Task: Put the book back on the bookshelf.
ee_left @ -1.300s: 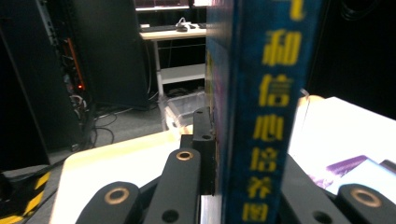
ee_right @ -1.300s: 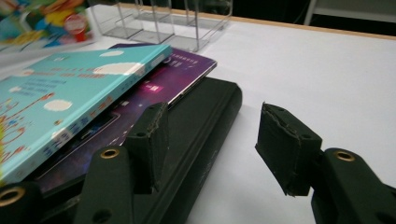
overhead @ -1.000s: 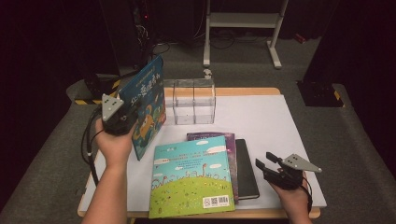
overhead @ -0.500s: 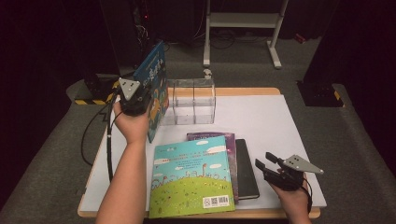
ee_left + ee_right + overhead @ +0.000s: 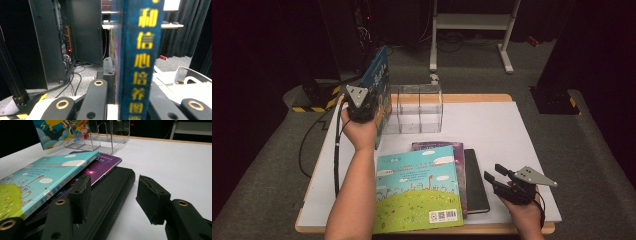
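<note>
My left gripper (image 5: pixel 371 106) is shut on a blue picture book (image 5: pixel 378 75) and holds it upright, edge-on, right beside the left end of a clear acrylic rack (image 5: pixel 419 107). In the left gripper view the book's spine (image 5: pixel 140 60), printed with yellow characters, stands between the jaws of my left gripper (image 5: pixel 130 85). A teal and green book (image 5: pixel 417 187) lies on a purple book (image 5: pixel 437 146), with a black book (image 5: pixel 475 180) along their right side. My right gripper (image 5: pixel 494 174) is open just right of the black book (image 5: pixel 110 192), low over the table.
The white table top (image 5: pixel 502 130) has free room at the right and behind the stack. The left gripper's cable (image 5: pixel 336 165) runs along the table's left edge. A white stand frame (image 5: pixel 472 22) is on the floor behind the table, and a dark cabinet (image 5: pixel 85 30) stands far left.
My left gripper has carried the blue book away from me and to the right, up against the clear rack, turning it more edge-on. The right gripper has stayed in place.
</note>
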Demonstrator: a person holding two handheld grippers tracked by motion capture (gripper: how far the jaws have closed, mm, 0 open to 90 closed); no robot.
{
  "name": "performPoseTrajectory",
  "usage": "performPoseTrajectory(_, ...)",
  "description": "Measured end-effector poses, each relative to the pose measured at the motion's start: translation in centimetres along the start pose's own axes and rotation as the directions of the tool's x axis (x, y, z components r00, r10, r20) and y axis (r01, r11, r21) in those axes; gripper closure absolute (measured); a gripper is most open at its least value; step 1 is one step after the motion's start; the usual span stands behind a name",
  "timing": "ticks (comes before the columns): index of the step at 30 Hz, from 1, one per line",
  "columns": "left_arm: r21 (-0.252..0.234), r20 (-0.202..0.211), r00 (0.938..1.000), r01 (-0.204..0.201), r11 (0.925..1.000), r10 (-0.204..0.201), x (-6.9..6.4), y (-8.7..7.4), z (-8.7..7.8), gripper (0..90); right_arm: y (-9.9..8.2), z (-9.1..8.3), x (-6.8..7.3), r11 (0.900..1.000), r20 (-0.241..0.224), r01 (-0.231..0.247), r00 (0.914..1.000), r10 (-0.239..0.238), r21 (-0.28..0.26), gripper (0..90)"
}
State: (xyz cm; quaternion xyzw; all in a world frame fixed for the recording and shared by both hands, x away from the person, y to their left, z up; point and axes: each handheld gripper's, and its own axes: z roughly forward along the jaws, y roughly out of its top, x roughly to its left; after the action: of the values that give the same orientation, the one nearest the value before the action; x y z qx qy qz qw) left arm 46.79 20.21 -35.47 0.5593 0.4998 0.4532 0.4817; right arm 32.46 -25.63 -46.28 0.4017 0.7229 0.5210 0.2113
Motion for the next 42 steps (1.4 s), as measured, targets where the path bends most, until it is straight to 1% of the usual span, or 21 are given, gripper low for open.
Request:
performPoseTrajectory(1, -0.001, -0.001, 0.9999, -0.013, 0.9999, 0.013, 0.0, -0.3, -0.4, 82.5, 0.0, 0.0, 0.1, 1.0, -0.001, 0.001, 1.0, -0.001, 0.002, 44.5)
performPoseTrajectory(4, 0.001, -0.001, 0.9999, -0.01, 0.9999, 0.01, 0.1, -0.6, -0.8, 82.2, 0.0, 0.1, 0.2, 1.0, -0.003, 0.007, 1.0, -0.007, 0.005, 44.5)
performPoseTrajectory(9, 0.02, -0.016, 0.9991, -0.038, 0.9991, 0.039, 0.4, -1.2, -1.7, 80.4, -0.1, 0.4, 0.7, 0.9995, -0.007, 0.027, 0.9996, -0.026, 0.016, 44.4)
performPoseTrajectory(10, 0.027, -0.022, 0.9983, -0.054, 0.9982, 0.054, 0.4, -1.3, -1.8, 79.8, -0.1, 0.4, 0.7, 0.9995, -0.006, 0.026, 0.9996, -0.026, 0.016, 44.4)
performPoseTrajectory(11, 0.027, -0.022, 0.9983, -0.054, 0.9982, 0.054, 0.4, -1.3, -1.8, 79.1, -0.1, 0.4, 0.7, 0.9995, -0.006, 0.026, 0.9996, -0.026, 0.016, 44.4)
performPoseTrajectory(13, 0.034, -0.041, 0.9952, -0.087, 0.9956, 0.088, 0.3, -1.4, -2.1, 78.5, -0.1, 0.5, 0.8, 0.9995, -0.006, 0.025, 0.9997, -0.025, 0.017, 44.4)
performPoseTrajectory(14, 0.037, -0.056, 0.9935, -0.097, 0.9946, 0.099, 0.3, -1.4, -2.1, 78.2, -0.1, 0.6, 0.8, 0.9995, -0.007, 0.024, 0.9997, -0.024, 0.019, 44.4)
performPoseTrajectory(15, 0.037, -0.056, 0.9935, -0.097, 0.9946, 0.099, 0.3, -1.4, -2.1, 78.0, -0.1, 0.6, 0.8, 0.9995, -0.007, 0.024, 0.9997, -0.024, 0.019, 44.4)
performPoseTrajectory(16, 0.041, -0.074, 0.992, -0.1, 0.9942, 0.103, 0.3, -1.4, -2.1, 78.0, -0.2, 0.7, 0.9, 0.9993, -0.007, 0.031, 0.9995, -0.031, 0.023, 44.4)
performPoseTrajectory(17, 0.039, -0.069, 0.9932, -0.092, 0.995, 0.094, 0.4, -1.5, -2.1, 78.2, -0.2, 0.8, 1.0, 0.9992, -0.007, 0.032, 0.9995, -0.032, 0.025, 44.5)
performPoseTrajectory(19, 0.037, -0.064, 0.9928, -0.099, 0.9944, 0.101, 0.4, -1.4, -2.0, 78.5, -0.3, 0.9, 1.2, 0.9991, -0.009, 0.033, 0.9994, -0.032, 0.028, 44.4)
performPoseTrajectory(23, 0.035, -0.068, 0.9927, -0.097, 0.9947, 0.099, 0.3, -1.4, -1.7, 78.9, -0.3, 0.9, 1.2, 0.9991, -0.009, 0.033, 0.9994, -0.033, 0.027, 44.4)
performPoseTrajectory(25, 0.036, -0.076, 0.9913, -0.105, 0.9938, 0.108, 0.2, -1.3, -1.4, 78.9, -0.3, 0.8, 1.1, 0.9992, -0.007, 0.031, 0.9995, -0.031, 0.026, 44.5)
performPoseTrajectory(29, 0.032, -0.085, 0.9926, -0.083, 0.996, 0.086, 0.1, -1.2, -1.0, 79.1, -0.3, 0.7, 0.9, 0.9994, 0.0, 0.03, 0.9995, -0.03, 0.018, 44.7)
performPoseTrajectory(33, 0.028, -0.087, 0.9926, -0.082, 0.9962, 0.084, 0.2, -1.2, -0.8, 78.9, -0.3, 0.7, 0.9, 0.9994, -0.002, 0.029, 0.9996, -0.029, 0.018, 44.7)
performPoseTrajectory(34, 0.026, -0.09, 0.993, -0.075, 0.9969, 0.077, 0.4, -1.3, -0.7, 78.7, -0.3, 0.7, 1.0, 0.9993, -0.003, 0.034, 0.9994, -0.034, 0.019, 44.7)
performPoseTrajectory(42, 0.02, -0.075, 0.9953, -0.061, 0.9979, 0.062, 0.8, -1.3, -0.6, 78.0, -0.4, 0.8, 1.0, 0.9992, -0.004, 0.033, 0.9994, -0.033, 0.023, 44.6)
